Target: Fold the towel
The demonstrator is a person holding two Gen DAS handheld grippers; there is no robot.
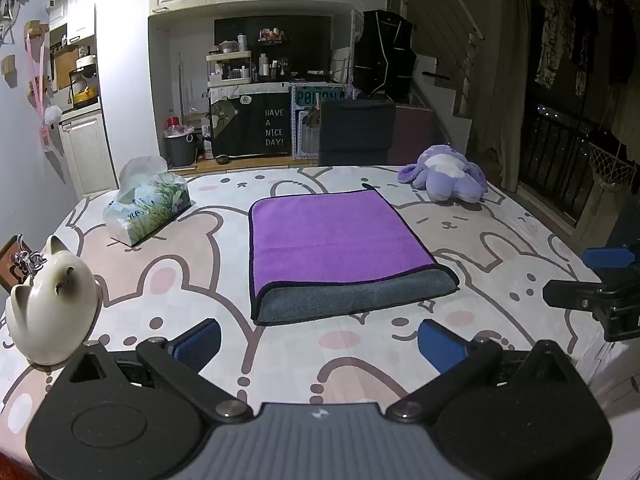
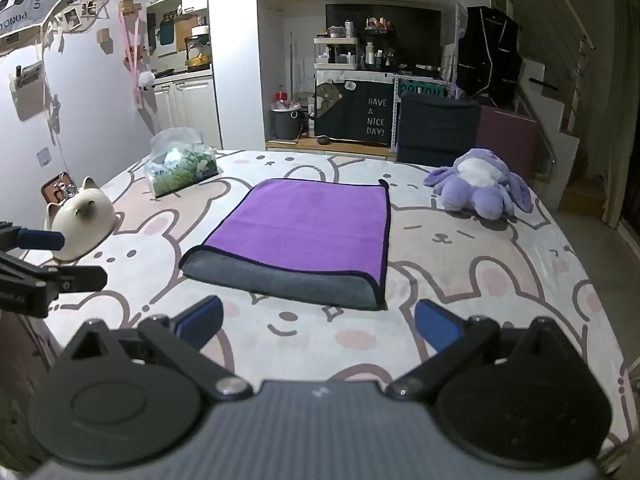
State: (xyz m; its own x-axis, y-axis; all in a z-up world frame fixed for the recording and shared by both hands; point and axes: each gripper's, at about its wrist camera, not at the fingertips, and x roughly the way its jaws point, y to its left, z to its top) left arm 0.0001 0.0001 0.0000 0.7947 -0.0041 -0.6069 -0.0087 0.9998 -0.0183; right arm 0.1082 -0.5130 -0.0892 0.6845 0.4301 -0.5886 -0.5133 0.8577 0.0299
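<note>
A purple towel (image 1: 336, 236) with a grey underside lies folded flat on the table, its grey fold along the near edge. It also shows in the right wrist view (image 2: 308, 232). My left gripper (image 1: 320, 342) is open and empty, hovering just in front of the towel's near edge. My right gripper (image 2: 318, 326) is open and empty, also just short of the near edge. The right gripper shows at the right edge of the left wrist view (image 1: 600, 280). The left gripper shows at the left edge of the right wrist view (image 2: 44, 256).
The table has a bunny-print cloth (image 1: 180, 280). A white cat figurine (image 1: 52, 312) stands at the near left, a tissue pack (image 1: 148, 208) at the far left, a purple plush toy (image 1: 444, 180) at the far right. A dark chair (image 1: 356, 132) stands behind the table.
</note>
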